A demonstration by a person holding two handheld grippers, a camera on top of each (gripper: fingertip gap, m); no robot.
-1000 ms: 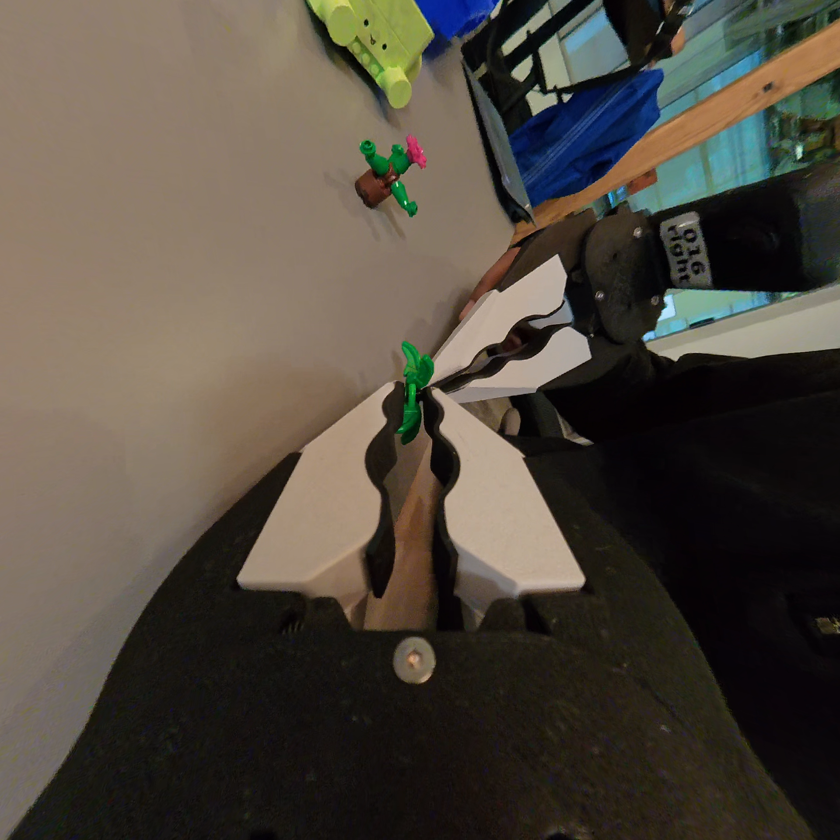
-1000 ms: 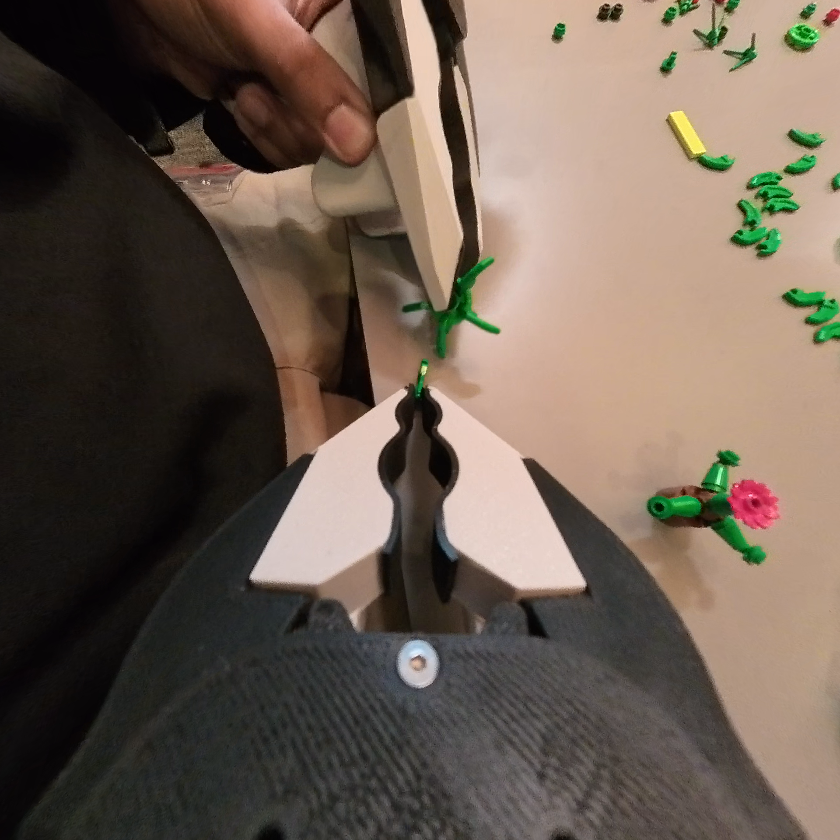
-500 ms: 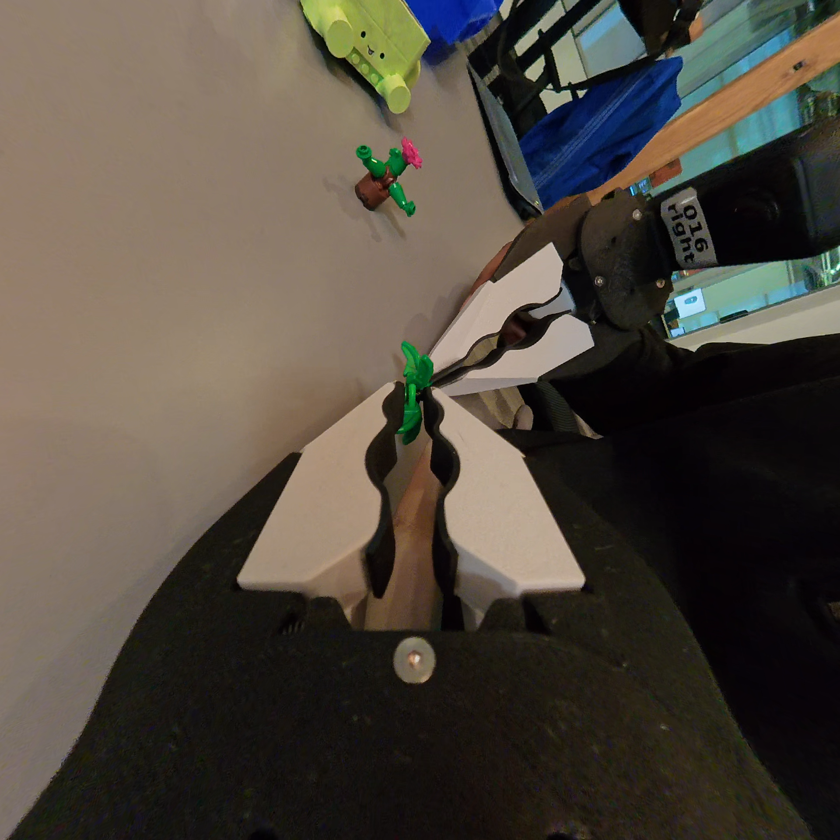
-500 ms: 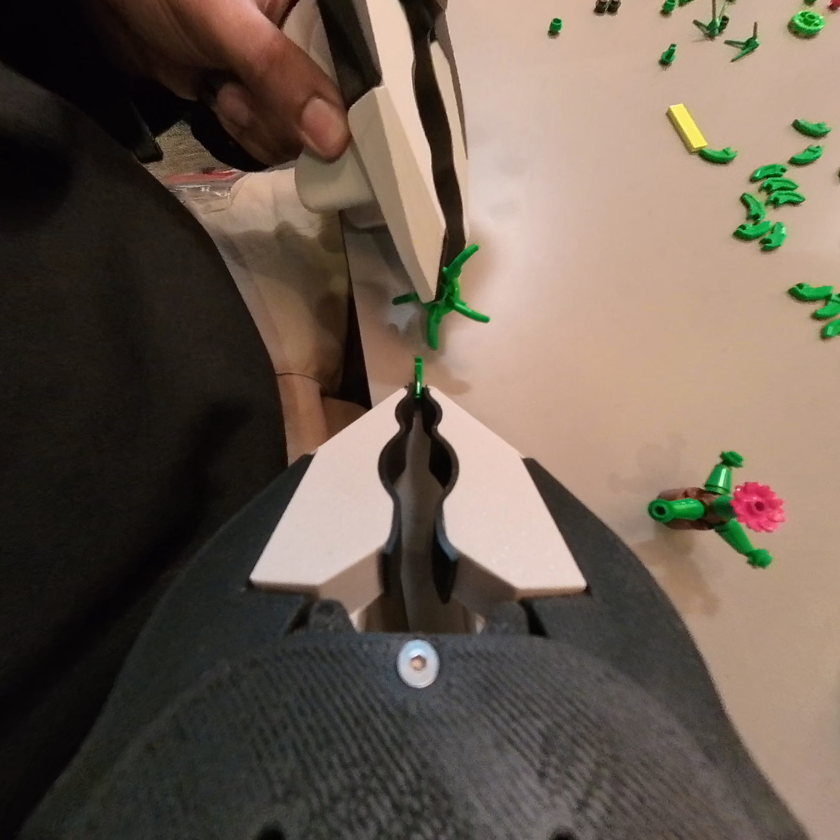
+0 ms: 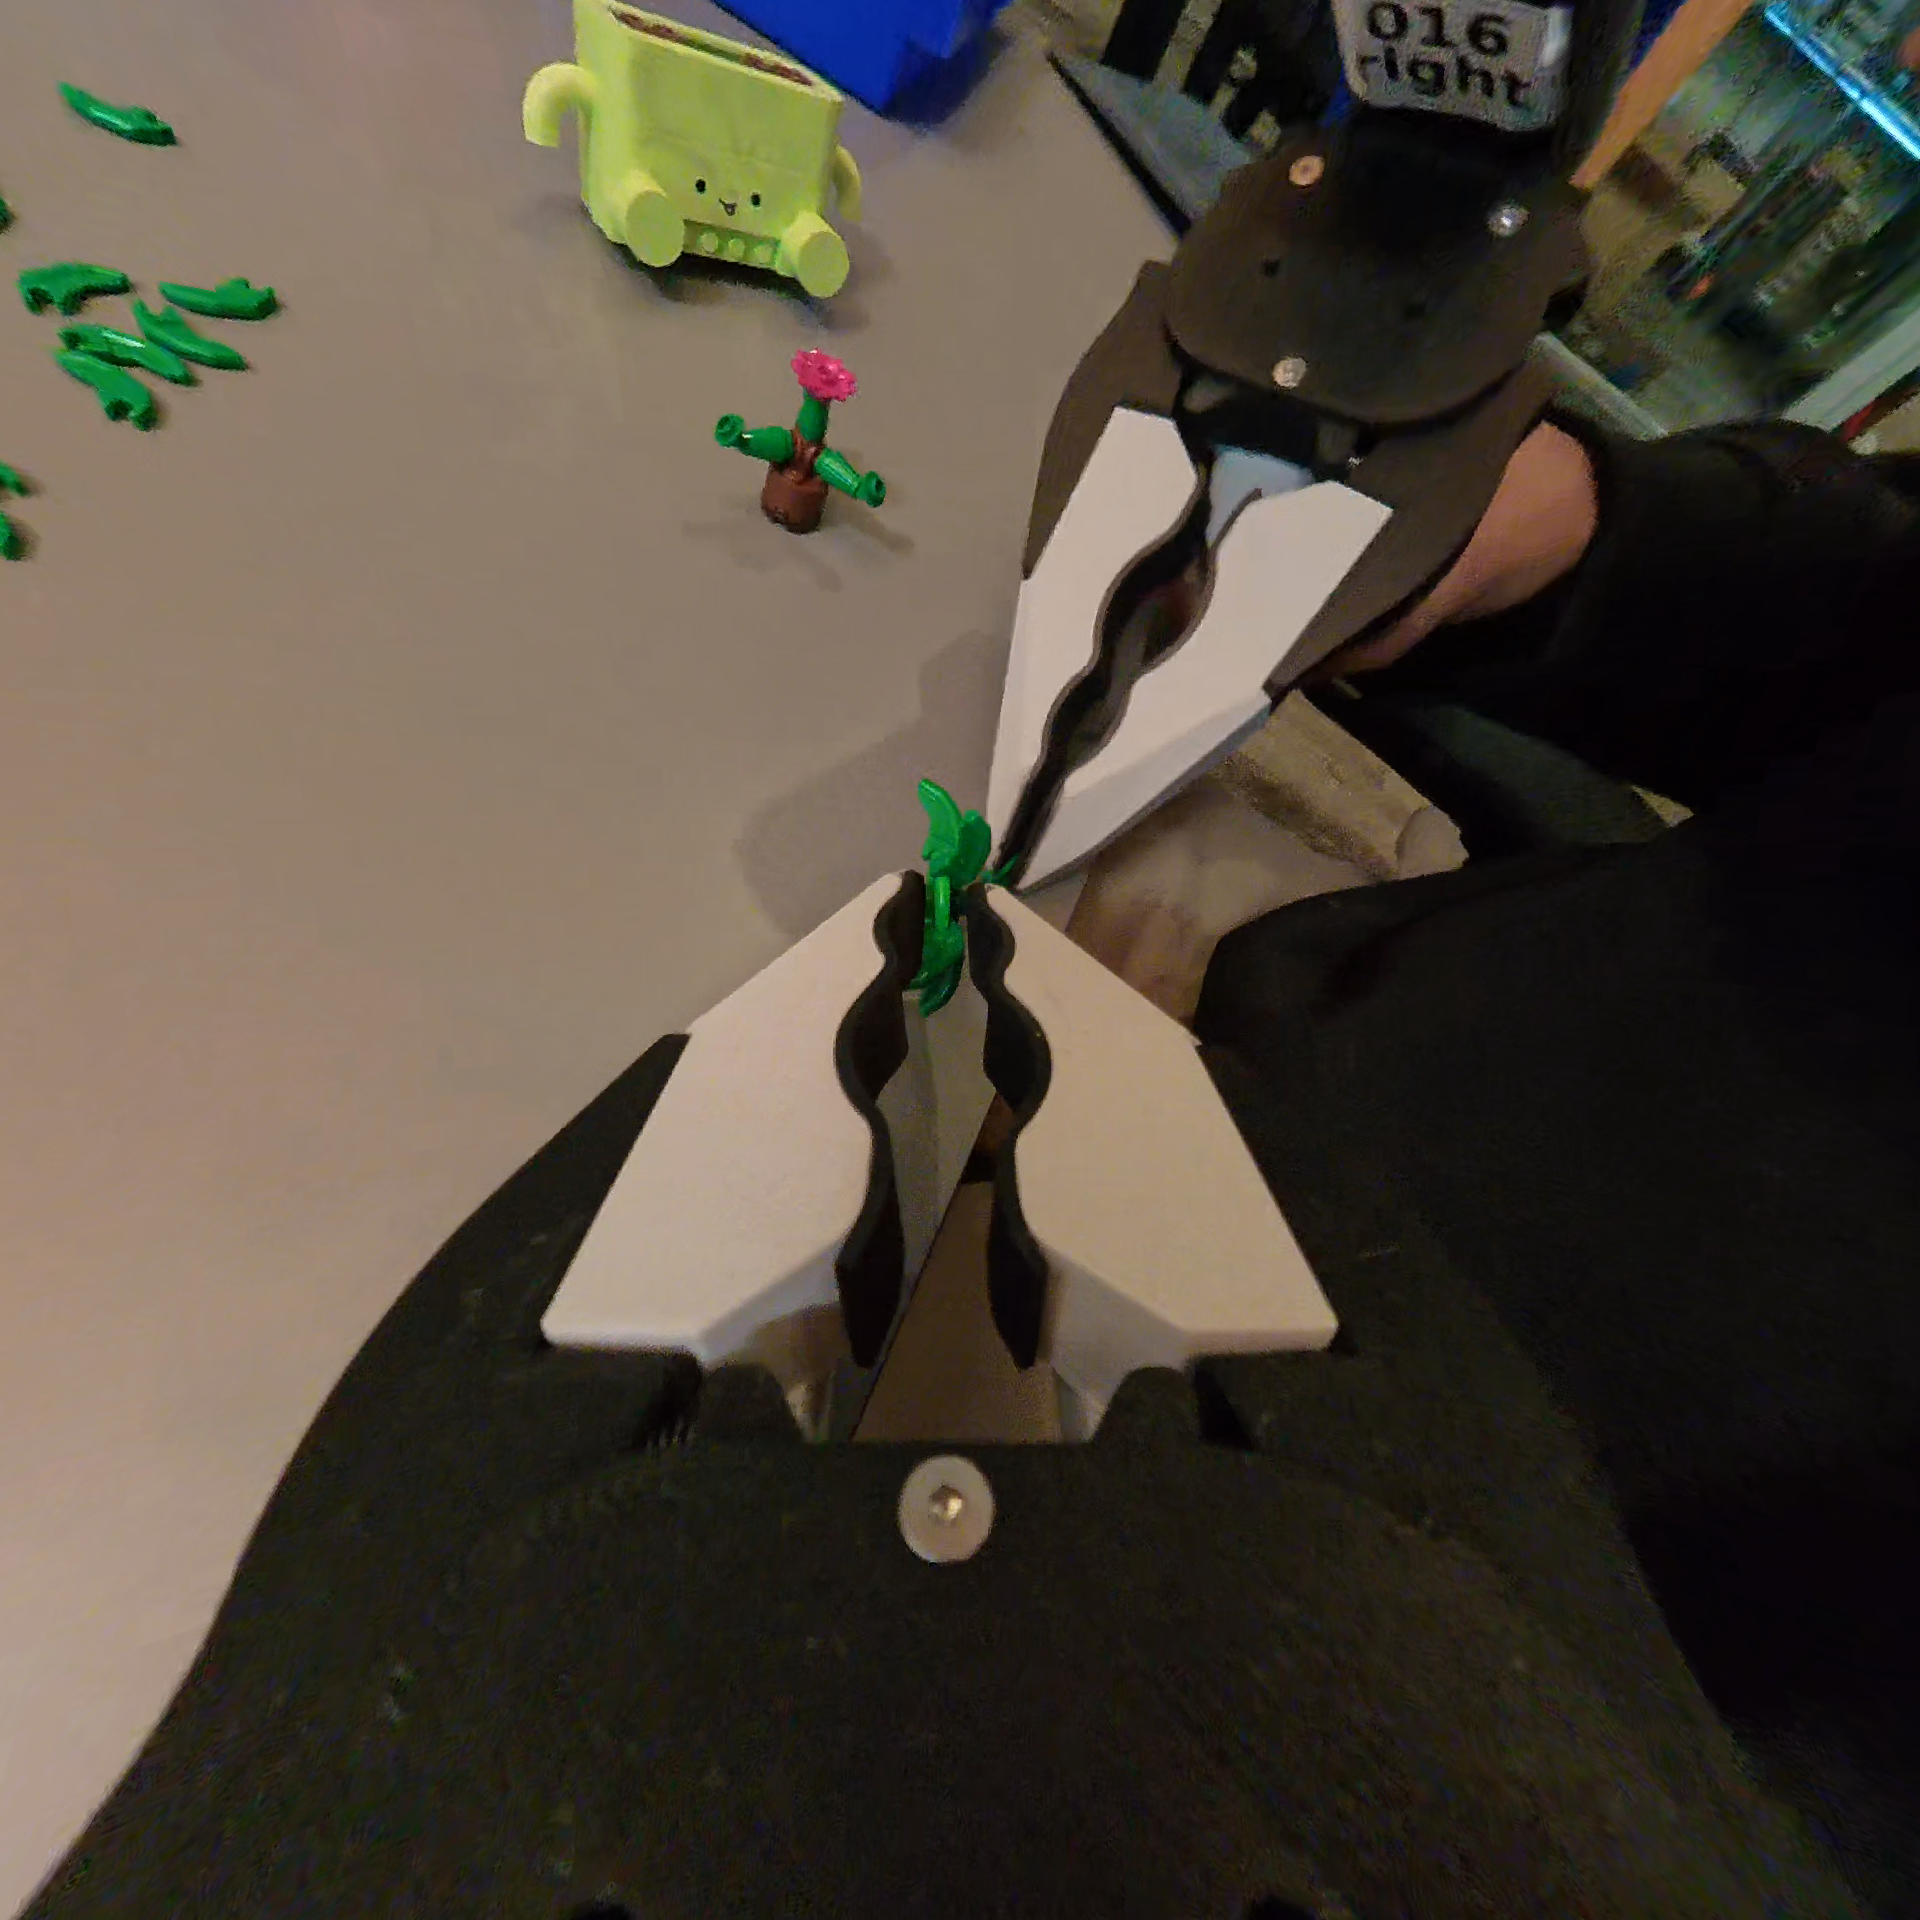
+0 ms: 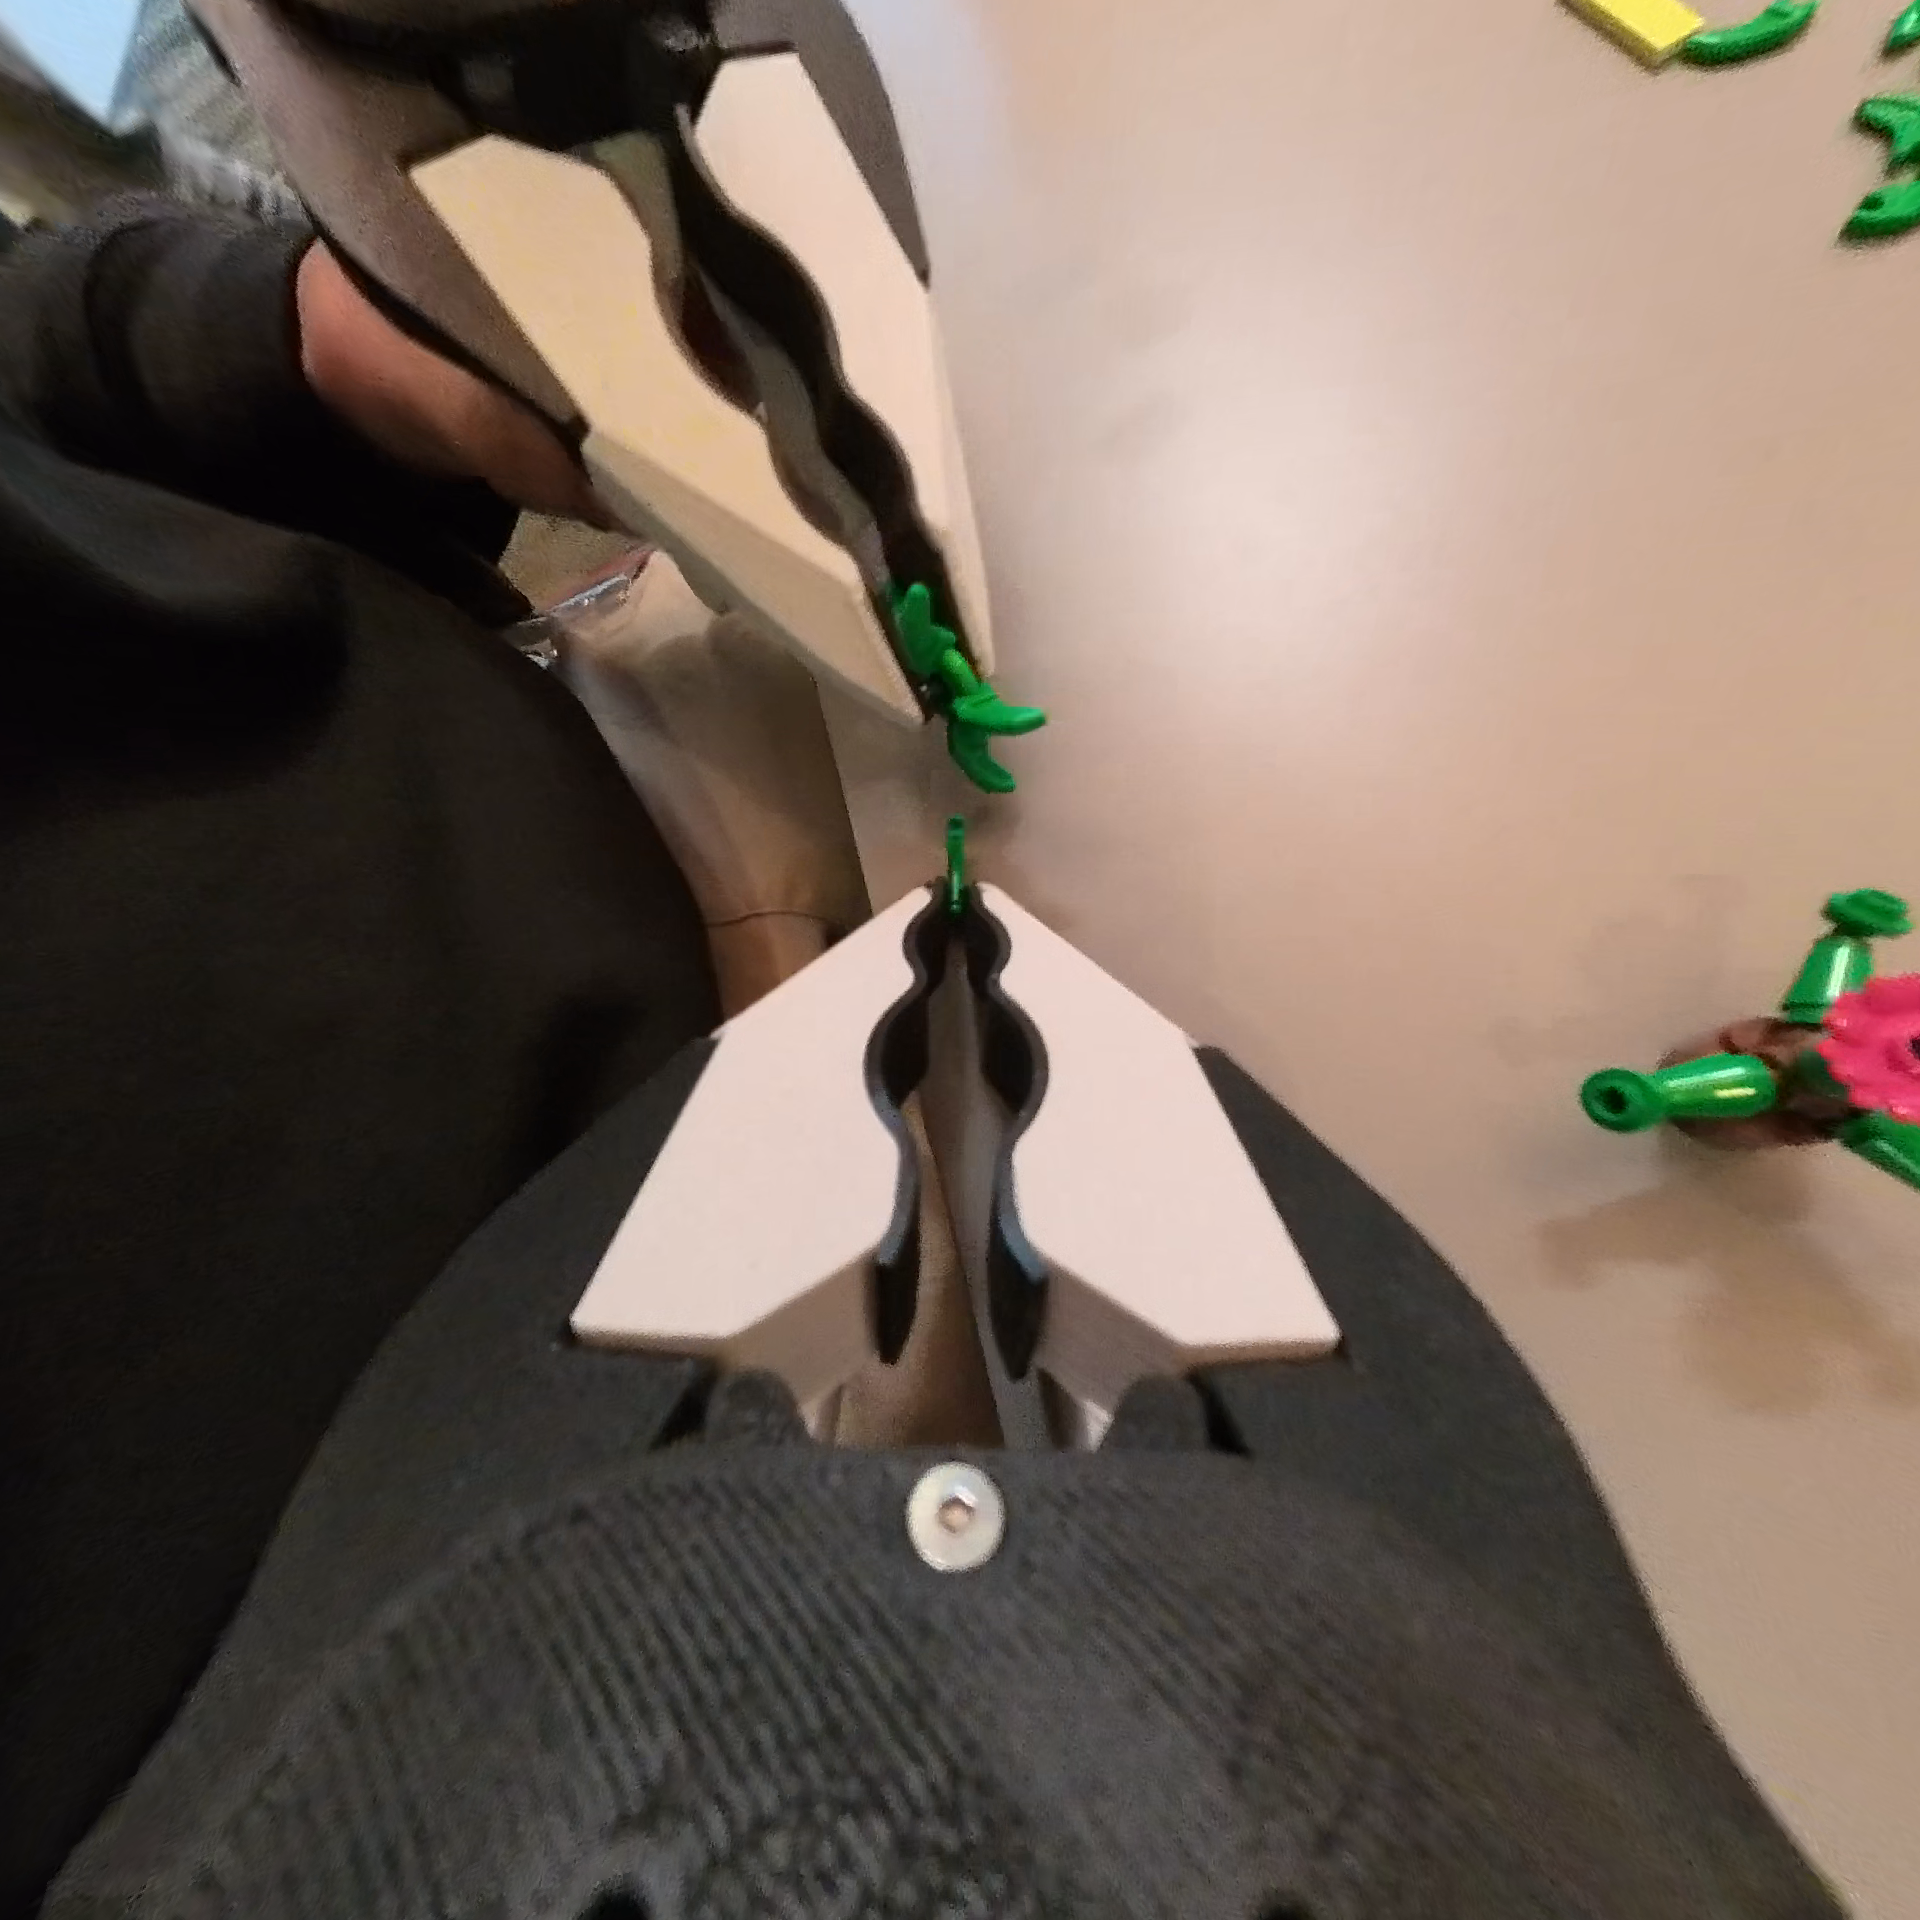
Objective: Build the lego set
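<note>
My left gripper (image 5: 943,902) is shut on a green leafy stem piece (image 5: 948,883), held in the air by the table's near edge. It also shows in the right wrist view (image 6: 961,707), where the leaves (image 6: 971,707) stick out of its tips. My right gripper (image 6: 954,894) is shut on a thin green stem piece (image 6: 954,852), whose tip sits just short of the leaves. In the left wrist view the right gripper (image 5: 1013,868) points at the leafy piece, tips almost touching it.
A small flower build (image 5: 800,457) with a brown pot, green arms and a pink bloom stands on the table (image 5: 364,727); it also shows in the right wrist view (image 6: 1808,1081). A lime planter figure (image 5: 707,177) stands behind it. Loose green leaves (image 5: 135,332) lie at left. Both grippers' tips are close together, under 4 cm apart. The lime planter figure (image 5: 707,177) is about 20 cm from both grippers' fingertips.
Both views have rotated and swung. The two grippers have closed in on each other, so the thin stem tip and the leafy piece are nearer. Both stay shut on their pieces.
</note>
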